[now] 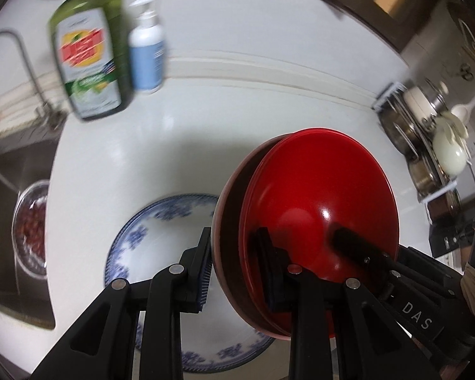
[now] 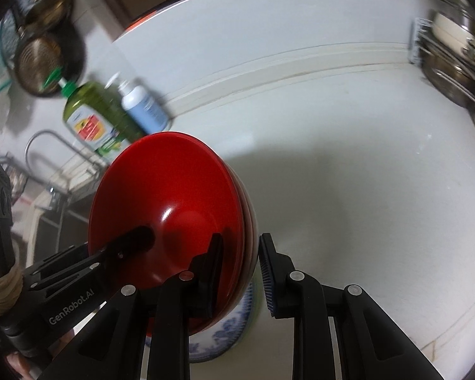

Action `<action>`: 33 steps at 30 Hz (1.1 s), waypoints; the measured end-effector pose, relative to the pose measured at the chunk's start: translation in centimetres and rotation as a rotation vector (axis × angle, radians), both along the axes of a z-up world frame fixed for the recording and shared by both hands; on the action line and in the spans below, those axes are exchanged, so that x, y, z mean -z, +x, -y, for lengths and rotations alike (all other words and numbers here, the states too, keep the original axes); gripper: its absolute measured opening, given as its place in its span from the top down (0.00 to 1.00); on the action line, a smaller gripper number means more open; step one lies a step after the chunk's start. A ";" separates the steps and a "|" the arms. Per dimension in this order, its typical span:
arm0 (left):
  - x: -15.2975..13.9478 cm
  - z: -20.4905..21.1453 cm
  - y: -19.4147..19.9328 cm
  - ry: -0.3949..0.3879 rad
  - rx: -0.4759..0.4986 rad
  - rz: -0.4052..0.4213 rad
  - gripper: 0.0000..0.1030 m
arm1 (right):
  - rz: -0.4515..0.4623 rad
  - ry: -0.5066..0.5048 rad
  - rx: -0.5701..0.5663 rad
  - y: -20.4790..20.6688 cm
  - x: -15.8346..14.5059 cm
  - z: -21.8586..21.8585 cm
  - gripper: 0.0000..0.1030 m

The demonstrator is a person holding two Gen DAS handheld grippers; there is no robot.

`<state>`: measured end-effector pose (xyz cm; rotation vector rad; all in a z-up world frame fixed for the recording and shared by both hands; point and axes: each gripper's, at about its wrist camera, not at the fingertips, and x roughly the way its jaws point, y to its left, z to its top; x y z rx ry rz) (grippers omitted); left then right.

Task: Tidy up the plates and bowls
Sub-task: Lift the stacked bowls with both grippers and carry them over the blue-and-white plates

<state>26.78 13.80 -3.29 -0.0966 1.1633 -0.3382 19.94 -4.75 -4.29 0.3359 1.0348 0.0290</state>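
My left tongs [image 1: 234, 269] are pinching the rim of the red bowl stack [image 1: 319, 221], one finger inside, one outside. My right tongs [image 2: 242, 272] straddle the opposite rim [image 2: 174, 209], spread a bit, right pad not touching. The bowls are tipped on edge above the blue-patterned plate [image 1: 161, 231] on the white bench [image 1: 221, 110].

Your red bowls [image 1: 319, 196] look like shiny, smooth plastic with bright spots of light on them. The blue-and-white plate [image 1: 161, 224] looks glazed and glossy. The counter [image 2: 348, 164] is white and smooth. Your gripper fingers [image 2: 270, 272] are dull black plastic with ridged pads.
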 end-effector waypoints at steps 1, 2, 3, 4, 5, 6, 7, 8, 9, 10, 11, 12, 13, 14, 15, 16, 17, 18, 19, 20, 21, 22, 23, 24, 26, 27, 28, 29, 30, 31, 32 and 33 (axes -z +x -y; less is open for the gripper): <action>0.2 -0.5 -0.1 0.002 -0.013 -0.006 0.74 | -0.007 -0.001 -0.023 0.2 0.1 -0.7 0.76; 0.3 -1.0 -0.3 0.004 -0.024 -0.010 0.74 | -0.011 -0.001 -0.035 0.3 0.3 -1.1 0.76; 0.4 -1.6 -0.4 0.006 -0.038 -0.015 0.74 | -0.017 0.000 -0.049 0.4 0.4 -1.6 0.76; 0.6 -2.0 -0.5 0.009 -0.047 -0.017 0.74 | -0.022 0.001 -0.063 0.5 0.6 -2.1 0.76; 0.7 -2.5 -0.7 0.011 -0.059 -0.020 0.74 | -0.026 0.002 -0.077 0.6 0.7 -2.6 0.76; 0.8 -2.9 -0.8 0.012 -0.070 -0.024 0.74 | -0.031 0.003 -0.089 0.7 0.9 -3.0 0.76; 1.0 -3.2 -1.0 0.013 -0.080 -0.027 0.74 | -0.037 0.005 -0.103 0.7 1.0 -3.4 0.76; 1.1 -3.6 -1.1 0.014 -0.091 -0.031 0.74 | -0.041 0.007 -0.114 0.8 1.2 -3.6 0.76; 1.3 -3.9 -1.2 0.016 -0.100 -0.036 0.74 | -0.048 0.007 -0.126 0.8 1.4 -4.0 0.76; 1.5 -4.2 -1.3 0.019 -0.106 -0.042 0.74 | -0.052 0.008 -0.135 0.8 1.6 -4.4 0.76; 1.8 -4.4 -1.4 0.021 -0.113 -0.050 0.74 | -0.057 0.005 -0.145 0.8 1.8 -4.8 0.76; 2.1 -4.6 -1.5 0.020 -0.119 -0.056 0.74 | -0.062 0.002 -0.155 0.8 2.0 -5.2 0.76; 2.4 -4.9 -1.6 0.022 -0.125 -0.065 0.74 | -0.070 0.001 -0.163 0.8 2.3 -5.5 0.76; 2.7 -5.0 -1.6 0.024 -0.129 -0.073 0.74 | -0.079 0.002 -0.170 0.8 2.6 -5.8 0.76; 3.0 -5.2 -1.6 0.026 -0.132 -0.082 0.74 | -0.088 0.001 -0.178 0.8 2.9 -6.0 0.76; 3.3 -5.3 -1.7 0.026 -0.134 -0.089 0.74 | -0.097 0.002 -0.181 0.8 3.2 -6.1 0.76; 3.5 -5.4 -1.6 0.027 -0.135 -0.096 0.74 | -0.106 0.003 -0.185 0.9 3.5 -6.3 0.76; 3.8 -5.4 -1.7 0.030 -0.137 -0.104 0.74 | -0.112 0.001 -0.190 0.9 3.8 -6.4 0.76; 4.1 -5.4 -1.7 0.032 -0.140 -0.110 0.74 | -0.121 0.001 -0.192 0.8 4.1 -6.5 0.76; 4.3 -5.5 -1.7 0.035 -0.140 -0.113 0.74 | -0.127 0.002 -0.192 0.8 4.4 -6.5 0.76; 4.5 -5.5 -1.7 0.039 -0.139 -0.119 0.74 | -0.134 0.002 -0.194 0.9 4.6 -6.6 0.76; 4.7 -5.6 -1.6 0.040 -0.141 -0.122 0.74 | -0.141 0.001 -0.197 0.9 4.9 -6.7 0.76; 4.8 -5.6 -1.6 0.043 -0.141 -0.124 0.74 | -0.147 0.002 -0.199 0.9 5.2 -6.7 0.76; 5.0 -5.7 -1.6 0.046 -0.139 -0.128 0.74 | -0.156 0.002 -0.200 0.9 5.5 -6.8 0.76; 5.4 -5.7 -1.5 0.047 -0.140 -0.140 0.74 | -0.166 0.005 -0.203 1.0 5.8 -6.9 0.76; 5.6 -5.8 -1.5 0.048 -0.139 -0.144 0.74 | -0.171 0.005 -0.204 1.0 6.0 -7.0 0.76; 5.8 -5.7 -1.4 0.051 -0.139 -0.148 0.74 | -0.175 0.002 -0.205 1.0 6.2 -7.0 0.76; 5.9 -5.8 -1.4 0.053 -0.141 -0.152 0.74 | -0.179 0.001 -0.205 1.1 6.5 -7.1 0.76; 6.0 -5.8 -1.4 0.054 -0.142 -0.153 0.74 | -0.184 0.002 -0.205 1.2 6.7 -7.1 0.76; 6.2 -5.8 -1.4 0.057 -0.140 -0.154 0.74 | -0.189 0.003 -0.206 1.2 6.8 -7.1 0.76; 6.3 -5.8 -1.4 0.059 -0.140 -0.157 0.74 | -0.194 0.006 -0.207 1.3 7.0 -7.2 0.76; 6.4 -5.9 -1.3 0.058 -0.142 -0.161 0.74 | -0.196 0.006 -0.208 1.3 7.1 -7.2 0.76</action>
